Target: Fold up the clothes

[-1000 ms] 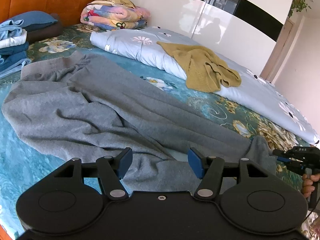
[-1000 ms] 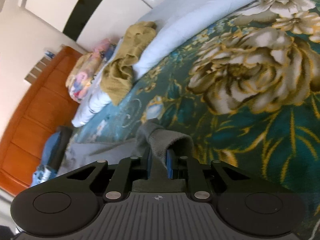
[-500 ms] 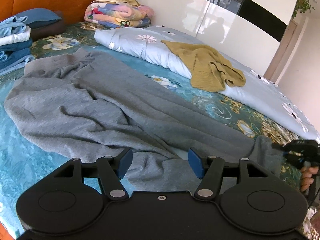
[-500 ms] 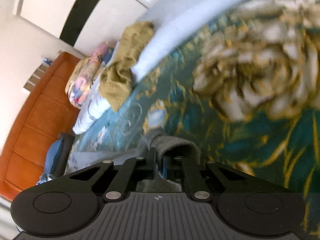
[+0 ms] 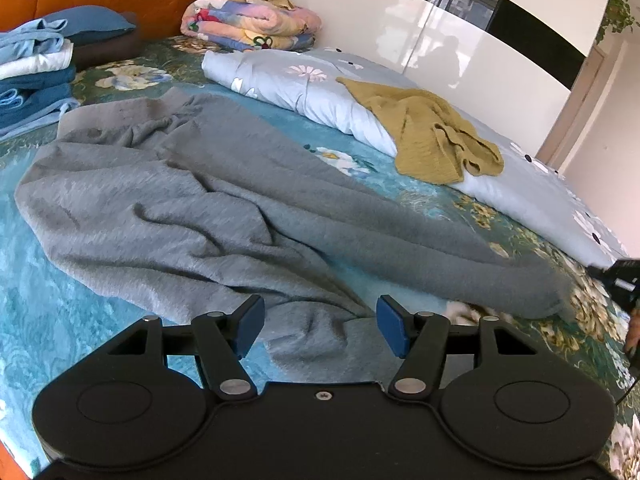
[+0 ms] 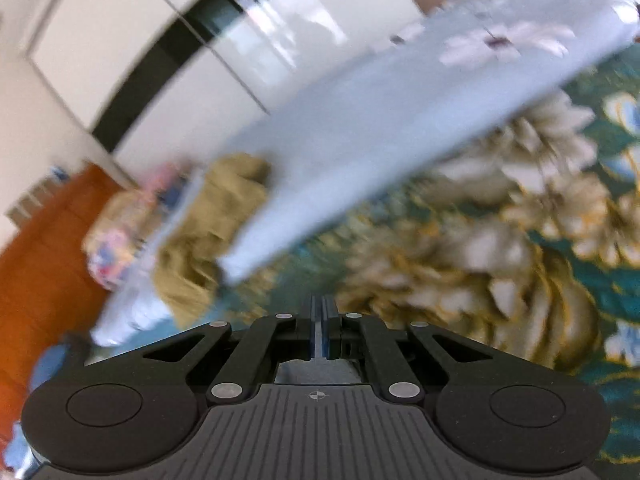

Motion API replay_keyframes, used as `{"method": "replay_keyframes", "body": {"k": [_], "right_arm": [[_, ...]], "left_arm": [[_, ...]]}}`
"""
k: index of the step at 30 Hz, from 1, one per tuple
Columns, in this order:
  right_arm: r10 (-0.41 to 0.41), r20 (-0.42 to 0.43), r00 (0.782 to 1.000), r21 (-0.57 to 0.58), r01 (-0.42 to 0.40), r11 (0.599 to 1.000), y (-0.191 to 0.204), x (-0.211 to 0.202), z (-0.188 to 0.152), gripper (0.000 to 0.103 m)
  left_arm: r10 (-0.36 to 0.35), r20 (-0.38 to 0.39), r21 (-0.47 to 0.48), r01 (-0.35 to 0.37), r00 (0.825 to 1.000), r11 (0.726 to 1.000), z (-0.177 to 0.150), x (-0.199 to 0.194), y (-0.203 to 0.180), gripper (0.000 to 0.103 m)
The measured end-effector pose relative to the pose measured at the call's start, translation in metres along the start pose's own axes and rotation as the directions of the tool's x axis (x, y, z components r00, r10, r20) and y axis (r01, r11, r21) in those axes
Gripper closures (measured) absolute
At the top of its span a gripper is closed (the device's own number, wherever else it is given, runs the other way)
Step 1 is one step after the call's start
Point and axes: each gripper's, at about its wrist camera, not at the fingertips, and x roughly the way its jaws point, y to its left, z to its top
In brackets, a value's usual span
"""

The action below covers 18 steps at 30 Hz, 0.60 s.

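Left gripper [image 5: 320,330] of mine hangs wide open, holding nothing, above the near leg cuff of the rumpled grey fleece trousers [image 5: 224,204], whose length runs toward upper left, while my right gripper [image 6: 319,330] shows pads pressed together, nothing visible between.

Left tool [image 5: 320,322] open over rumpled grey garment [image 5: 224,216] on bed [image 5: 52,320].

Bed [image 5: 48,312] with teal floral cover fills the left wrist frame. Directly on it: grey garment [image 5: 208,216] spread across centre, light blue floral duvet [image 5: 312,92] upper centre to right edge, folded blue and white stack [image 5: 32,80] upper left, multicoloured folded quilt [image 5: 248,28] top centre. Right wrist view blurred.
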Motion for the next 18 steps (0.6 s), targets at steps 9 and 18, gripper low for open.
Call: {"method": "replay_keyframes", "body": {"k": [9,18], "right_arm": [[0.134,-0.209,0.969,-0.143,-0.166,0.976,0.043,-0.03,-0.045,0.1],[0.208,-0.532,0.821,-0.133,-0.323,0.937,0.068,-0.058,-0.132,0.073]], "left_arm": [[0.016,0.03,-0.001,-0.016,0.999,1.0,0.015,0.0,0.012,0.043],[0.066,0.072,0.017,-0.067,0.995,0.998,0.039,-0.005,0.048,0.036]]}}
